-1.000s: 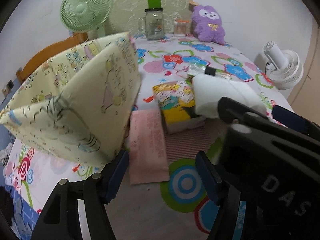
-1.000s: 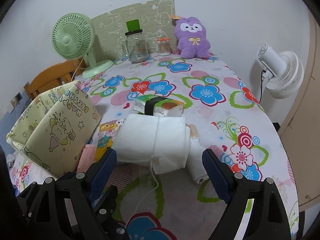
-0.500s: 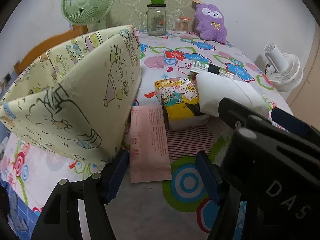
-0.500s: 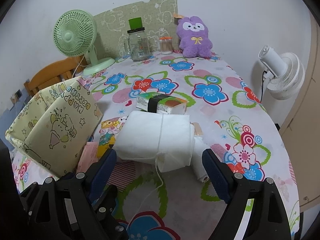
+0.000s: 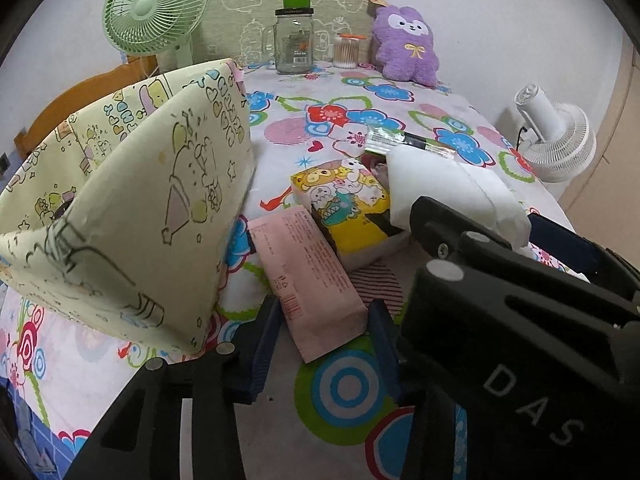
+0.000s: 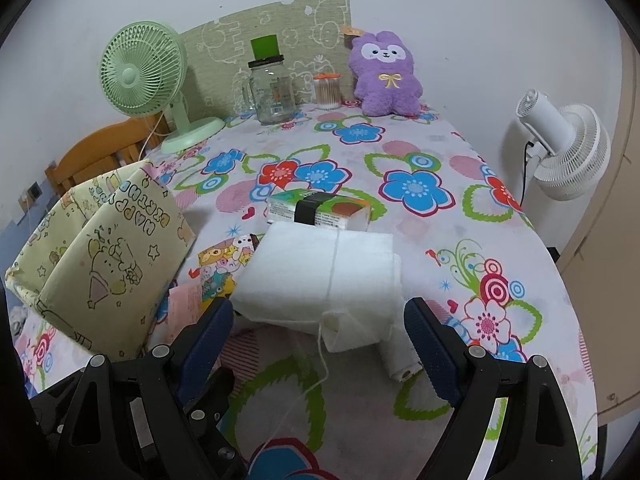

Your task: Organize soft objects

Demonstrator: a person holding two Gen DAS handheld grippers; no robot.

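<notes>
Now the left tongs (image 5: 324, 332), just squeezed shut on the pink pack (image 5: 308, 276) at six o'clock, should lift gently toward the yellow bag (image 5: 132, 220) while the right tongs (image 6: 320, 332) wait wide open.

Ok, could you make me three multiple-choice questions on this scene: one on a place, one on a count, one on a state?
1. Where is the purple plush toy?
A. At the far end of the table, by the wall
B. Inside the yellow fabric box
C. On the floor

2. How many fans show in the right wrist view?
A. One
B. Two
C. Three

3. What is the left tool doing?
A. Standing open over bare cloth
B. Shut on the pink pack
C. Shut on the white roll

Answers:
1 A, it sits upright by the wall.
2 B, a green fan on the table and a white fan beside it.
3 B, its jaws have just been closing and both pads press the pack's sides.
</notes>
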